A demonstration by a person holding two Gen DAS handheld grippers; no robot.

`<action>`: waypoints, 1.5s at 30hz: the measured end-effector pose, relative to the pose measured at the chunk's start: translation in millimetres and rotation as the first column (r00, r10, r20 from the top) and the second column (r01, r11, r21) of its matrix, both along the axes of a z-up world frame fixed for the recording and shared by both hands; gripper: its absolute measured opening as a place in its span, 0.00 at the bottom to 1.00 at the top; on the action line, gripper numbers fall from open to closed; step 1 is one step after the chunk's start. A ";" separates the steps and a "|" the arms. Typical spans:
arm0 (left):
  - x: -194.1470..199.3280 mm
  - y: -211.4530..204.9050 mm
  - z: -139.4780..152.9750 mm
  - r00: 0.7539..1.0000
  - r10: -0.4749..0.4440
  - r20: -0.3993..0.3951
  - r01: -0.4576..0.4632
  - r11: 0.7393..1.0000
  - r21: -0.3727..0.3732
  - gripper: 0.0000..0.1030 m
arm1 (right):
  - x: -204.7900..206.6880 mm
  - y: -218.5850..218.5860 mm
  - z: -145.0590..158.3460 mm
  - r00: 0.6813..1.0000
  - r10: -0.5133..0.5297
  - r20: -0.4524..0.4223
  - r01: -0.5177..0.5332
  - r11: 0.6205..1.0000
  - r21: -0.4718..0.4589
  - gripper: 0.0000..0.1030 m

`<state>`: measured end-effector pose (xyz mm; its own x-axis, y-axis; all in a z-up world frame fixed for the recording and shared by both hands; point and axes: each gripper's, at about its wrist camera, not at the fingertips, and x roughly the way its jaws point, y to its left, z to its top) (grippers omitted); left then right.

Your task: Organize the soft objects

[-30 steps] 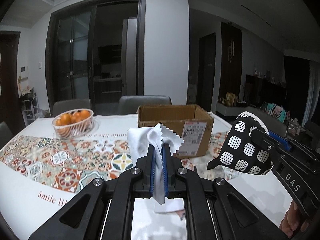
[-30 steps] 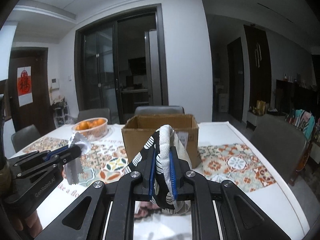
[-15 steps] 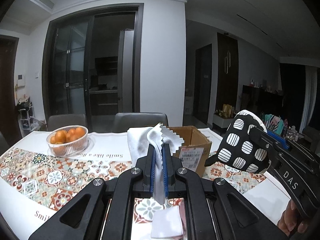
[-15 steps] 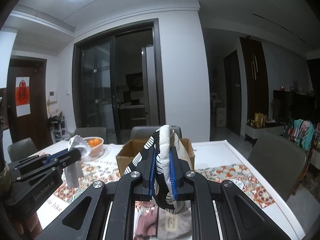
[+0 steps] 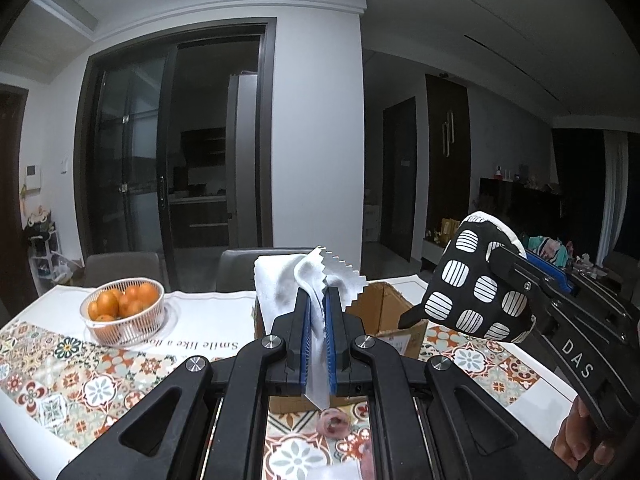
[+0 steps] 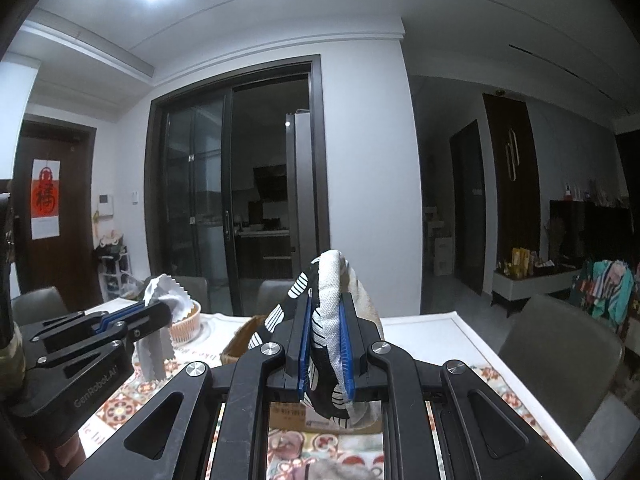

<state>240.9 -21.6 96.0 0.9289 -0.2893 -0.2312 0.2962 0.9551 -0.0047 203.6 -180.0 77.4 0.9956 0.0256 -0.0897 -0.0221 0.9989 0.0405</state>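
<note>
A dim dining room: my patterned-tile tablecloth table (image 5: 80, 380) carries the open brown cardboard box (image 5: 386, 312) at twelve o'clock, likely the drop point. My right gripper (image 6: 324, 344) clamps the black-and-white padded oven mitt (image 6: 332, 280); my left gripper (image 5: 316, 340) pinches the white zigzag-edged cloth (image 5: 280, 284), both lifted clear for carrying.

Counts on and above the bench (image 5: 208, 312)

Two grippers: left gripper (image 5: 317, 312), right gripper (image 6: 325, 316). One white cloth (image 5: 280, 284), one spotted mitt (image 5: 476, 292), one cardboard box (image 5: 386, 312), one basket (image 5: 124, 322) of oranges.
</note>
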 end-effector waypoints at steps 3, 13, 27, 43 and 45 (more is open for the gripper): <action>11.5 -3.5 2.3 1.000 -0.005 0.004 0.005 1.000 0.002 0.08 | 8.9 -4.2 2.0 1.000 0.007 0.005 -0.007 1.000 0.011 0.14; 49.3 -15.4 3.3 1.000 -0.015 0.021 0.014 1.000 0.019 0.08 | 45.1 -13.5 2.6 1.000 0.025 0.014 -0.025 1.000 0.009 0.14; 114.0 -34.2 -19.5 0.998 -0.023 -0.065 0.027 0.998 0.054 0.08 | 105.7 -18.8 -11.2 0.998 0.047 -0.046 -0.046 0.999 0.010 0.14; 172.8 -46.0 -56.7 0.971 -0.022 -0.239 0.036 0.998 0.053 0.09 | 177.6 -25.4 -39.3 0.975 0.098 -0.200 -0.093 0.995 0.035 0.14; 175.9 -47.6 -59.9 0.968 -0.019 -0.252 0.035 0.998 0.061 0.09 | 181.4 -25.4 -44.5 0.972 0.096 -0.215 -0.091 0.995 0.034 0.14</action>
<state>416.8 -69.2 36.1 0.8308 -0.2905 -0.4747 0.3194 0.9474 -0.0207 385.0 -205.3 32.8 0.9459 0.1226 -0.3005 -0.1037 0.9915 0.0781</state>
